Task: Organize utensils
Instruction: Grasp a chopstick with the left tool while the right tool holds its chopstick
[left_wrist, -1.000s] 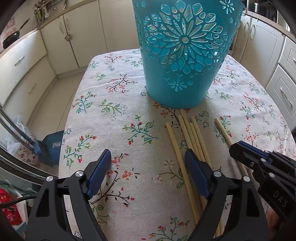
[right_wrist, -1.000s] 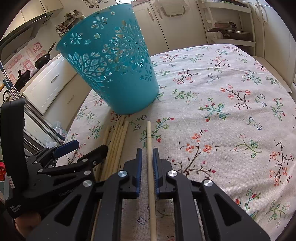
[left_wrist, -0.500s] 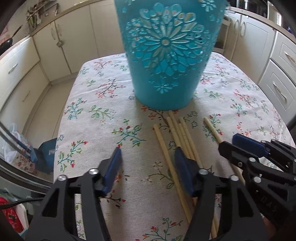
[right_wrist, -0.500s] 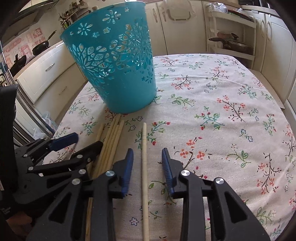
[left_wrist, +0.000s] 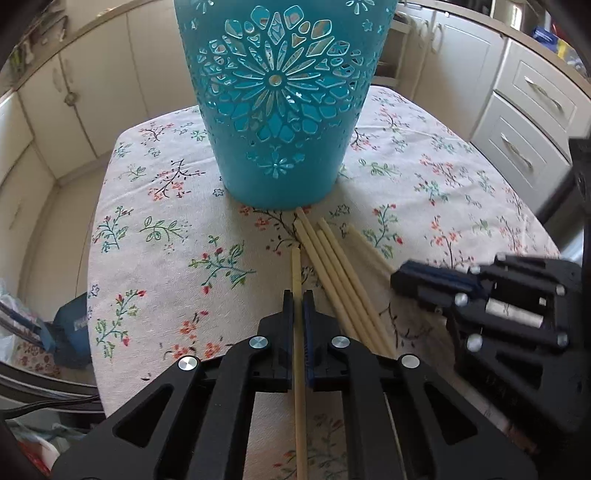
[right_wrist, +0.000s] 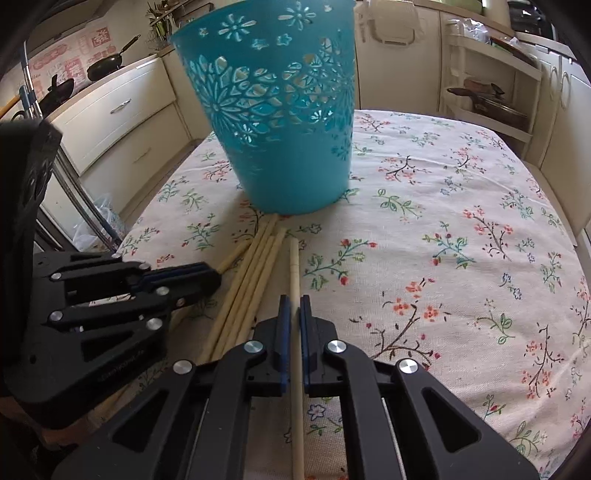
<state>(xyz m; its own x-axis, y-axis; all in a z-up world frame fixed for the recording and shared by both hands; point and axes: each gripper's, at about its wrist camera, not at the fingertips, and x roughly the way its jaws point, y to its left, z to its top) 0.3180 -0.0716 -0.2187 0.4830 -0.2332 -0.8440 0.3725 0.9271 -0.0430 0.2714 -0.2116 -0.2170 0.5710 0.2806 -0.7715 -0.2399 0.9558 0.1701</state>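
Left tongs (left_wrist: 298, 299) are pinched down on a single chopstick (left_wrist: 296, 269), blue pads tight on either side of it, with the stick running straight along the line of the fingers and its far tip poking out toward the basket. Right tongs (right_wrist: 294, 302) are doing the same thing with a second chopstick (right_wrist: 294, 266), jaws squeezed onto it (only a sliver of gap, and the stick fills it). Both tools sit low and roughly level over the bench, pointing forward at the basket, side by side. From the left camera the right tool shows up off to the right, nose aimed inward; from the right camera the left one sits off to the left the same way.

Between the two held sticks lies a loose bundle of chopsticks (left_wrist: 334, 273) flat on the floral tablecloth (right_wrist: 443, 258), fanned slightly, far ends reaching almost to the foot of the basket. I can't tell whether the held sticks are actually lifted or just resting on the cloth.

The teal cut-out basket (left_wrist: 280, 110) stands upright on the bench just past the stick tips. Beyond that it's cream kitchen cabinets (left_wrist: 528, 122) all around, and a couple of black pans (right_wrist: 107, 64) on the counter off to the left in the right camera's view.
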